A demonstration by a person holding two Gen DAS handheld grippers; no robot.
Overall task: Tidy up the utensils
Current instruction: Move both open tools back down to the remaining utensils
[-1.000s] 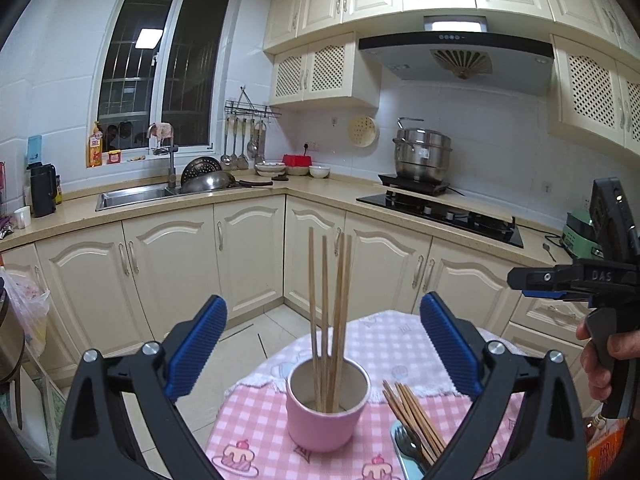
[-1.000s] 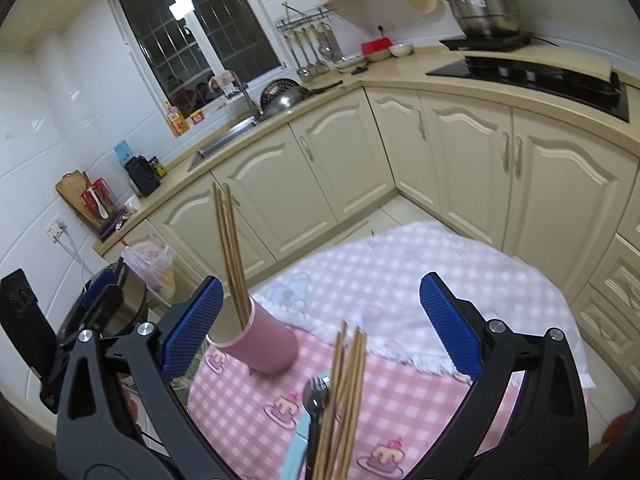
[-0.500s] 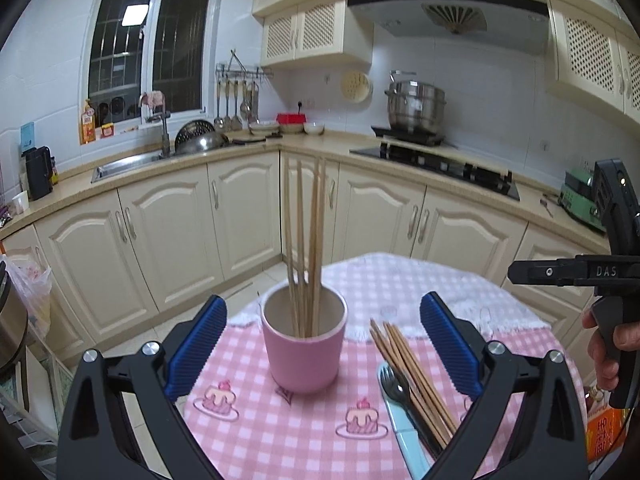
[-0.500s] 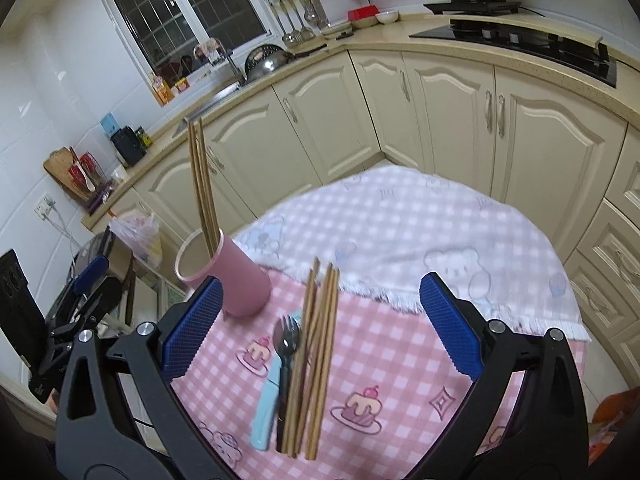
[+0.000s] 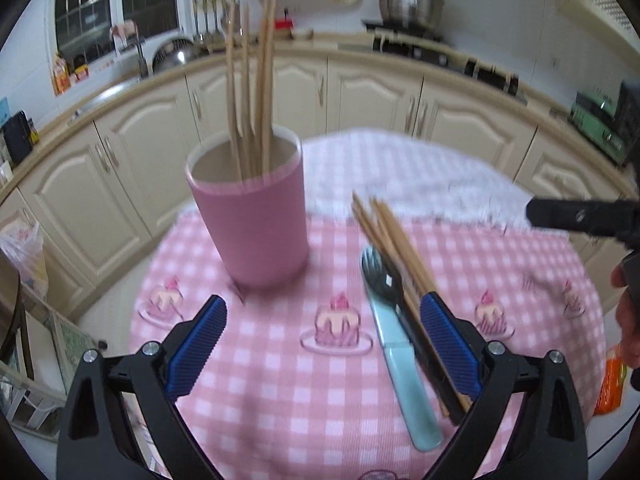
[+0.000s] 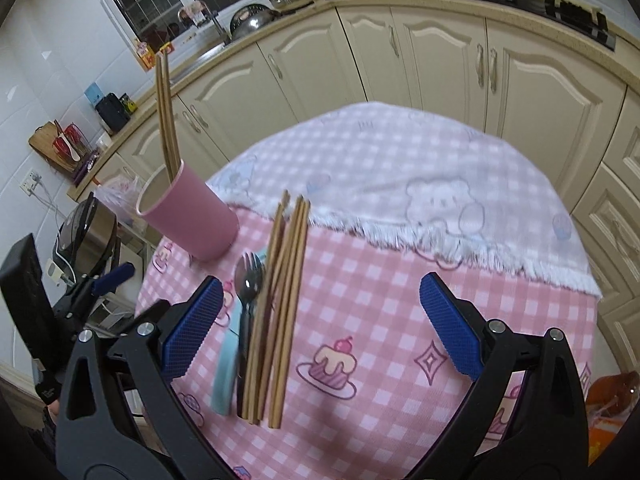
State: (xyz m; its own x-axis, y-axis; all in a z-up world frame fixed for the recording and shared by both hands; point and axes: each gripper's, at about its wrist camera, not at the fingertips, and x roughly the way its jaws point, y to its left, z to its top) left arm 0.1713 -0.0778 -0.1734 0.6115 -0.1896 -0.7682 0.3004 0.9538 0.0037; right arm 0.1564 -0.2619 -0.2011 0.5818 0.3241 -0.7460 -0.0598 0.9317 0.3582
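Both grippers are lower and closer to the table than a second ago, so the pink cup point(image 5: 256, 220) now fills much of the left wrist view. It stands upright on the pink checked cloth point(image 5: 280, 380) and holds several wooden chopsticks point(image 5: 252, 80) that lean against its far rim; how many is hard to count, since the left view is blurred.

Just right of the cup lies a bundle of loose chopsticks point(image 6: 280, 300) with a fork point(image 6: 248, 280) and a pale blue handle point(image 6: 226, 368) beside them, side by side and touching. What the blue handle belongs to cannot be made out — its head is hidden by the fork.

Left gripper point(image 5: 324, 348): jaws spread wide and empty, the cup ahead and slightly left of centre, the near ends of the loose chopsticks hidden behind its right finger point(image 5: 448, 348).

Right gripper point(image 6: 320, 324): also released and empty — the chopstick bundle lies between its fingers, close to the left finger point(image 6: 192, 324).
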